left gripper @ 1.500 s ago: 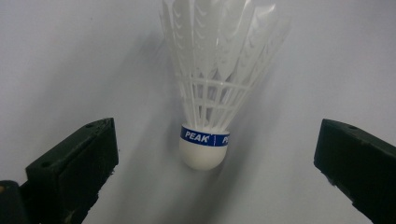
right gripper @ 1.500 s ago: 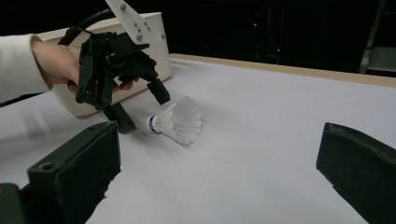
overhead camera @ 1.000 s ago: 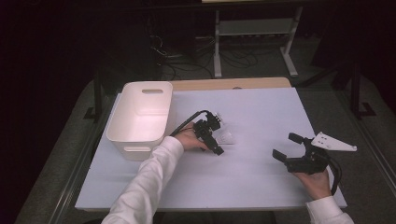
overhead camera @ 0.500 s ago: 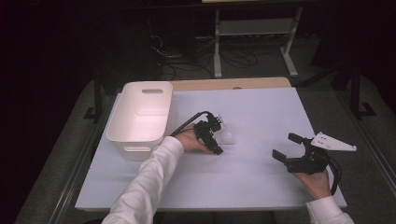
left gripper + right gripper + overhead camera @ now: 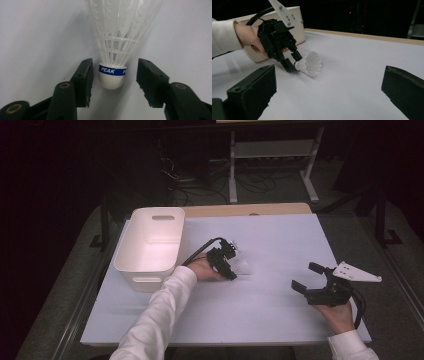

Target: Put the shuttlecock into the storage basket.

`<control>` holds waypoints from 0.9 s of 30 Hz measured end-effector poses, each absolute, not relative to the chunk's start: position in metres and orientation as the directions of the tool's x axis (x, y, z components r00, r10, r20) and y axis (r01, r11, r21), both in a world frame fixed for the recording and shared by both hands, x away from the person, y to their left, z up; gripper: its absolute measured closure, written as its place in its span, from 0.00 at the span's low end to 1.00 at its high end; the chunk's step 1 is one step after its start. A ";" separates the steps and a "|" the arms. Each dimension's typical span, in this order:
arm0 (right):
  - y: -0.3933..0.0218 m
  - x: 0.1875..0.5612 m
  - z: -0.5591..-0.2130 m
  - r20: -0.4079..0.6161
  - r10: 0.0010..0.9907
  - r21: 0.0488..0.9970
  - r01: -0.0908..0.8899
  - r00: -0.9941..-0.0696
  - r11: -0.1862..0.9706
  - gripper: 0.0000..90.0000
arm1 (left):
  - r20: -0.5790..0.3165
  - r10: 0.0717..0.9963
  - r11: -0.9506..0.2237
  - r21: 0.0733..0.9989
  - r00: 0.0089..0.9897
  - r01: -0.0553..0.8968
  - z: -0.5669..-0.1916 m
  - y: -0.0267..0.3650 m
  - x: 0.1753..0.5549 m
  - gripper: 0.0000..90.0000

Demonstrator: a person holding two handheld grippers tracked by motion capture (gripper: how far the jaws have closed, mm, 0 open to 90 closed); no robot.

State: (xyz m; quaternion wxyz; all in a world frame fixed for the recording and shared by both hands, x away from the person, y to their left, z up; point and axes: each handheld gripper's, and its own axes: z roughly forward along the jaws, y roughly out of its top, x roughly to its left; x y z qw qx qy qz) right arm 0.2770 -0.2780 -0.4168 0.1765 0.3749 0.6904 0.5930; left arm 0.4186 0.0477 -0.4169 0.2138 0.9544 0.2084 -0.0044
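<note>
Closing in on a white shuttlecock, the left tongs straddle its cork base near the middle of the table; the jaws stand apart on either side of the blue band, one almost against the cork, the other clear of it, nothing gripped yet. The shuttlecock lies on its side, skirt pointing away from the tongs, just right of the white bin.

Off to the right, the right tongs hang spread wide and empty above the table's near edge, well apart from the action.

Risks from here look plain enough. The cork is rounded and smooth, so an off-centre squeeze could squirt it out forward rather than hold it. Because one jaw sits closer than the other, the nearer one may nudge the shuttlecock sideways before the far one arrives, rolling it across the smooth sheet. Closing too far forward would catch the plastic skirt instead, which would likely bend and give a loose hold. If the bin is the goal, a weak grip could drop it short.
</note>
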 end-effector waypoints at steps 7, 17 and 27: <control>-0.279 0.278 -0.417 0.193 0.730 0.954 0.299 -0.656 0.016 0.00 | -0.092 0.399 -0.823 0.403 0.912 0.400 -0.417 0.048 0.419 0.66; -0.279 0.277 -0.417 0.195 0.728 0.954 0.301 -0.657 0.017 0.00 | -0.083 0.401 -0.820 0.412 0.912 0.398 -0.416 0.048 0.418 0.71; -0.278 0.277 -0.417 0.201 0.727 0.951 0.309 -0.656 0.016 0.00 | -0.073 0.397 -0.817 0.426 0.915 0.388 -0.406 0.049 0.415 0.71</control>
